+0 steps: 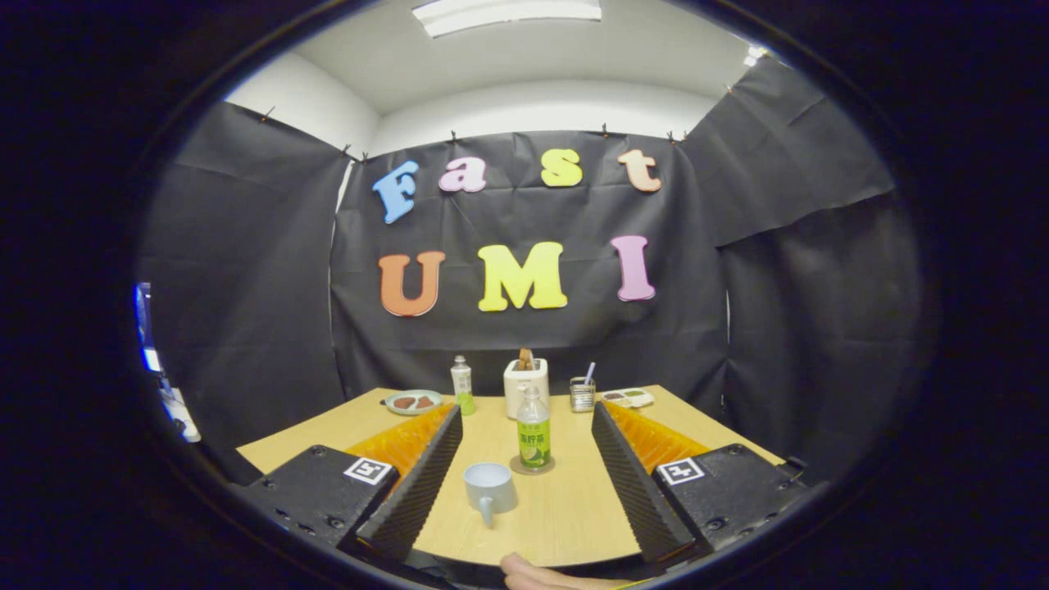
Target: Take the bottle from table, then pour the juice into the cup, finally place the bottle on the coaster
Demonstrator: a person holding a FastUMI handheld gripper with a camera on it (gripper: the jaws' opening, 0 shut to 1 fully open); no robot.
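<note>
A clear bottle (pixel 533 433) with a green label and a little juice stands upright on a round coaster (pixel 533 467). It sits on the wooden table (pixel 574 512), between my fingers and near their tips. A pale blue cup (pixel 489 486), handle toward me, stands just left of it and nearer to me. My gripper (pixel 527 412) is open wide, both fingers well apart from the bottle and the cup, touching neither.
Along the table's far edge stand a plate of food (pixel 413 401), a second small bottle (pixel 463 385), a white toaster (pixel 525 385), a mesh holder (pixel 582 394) and a small tray (pixel 628 398). Part of a hand (pixel 537 576) shows below the table's near edge.
</note>
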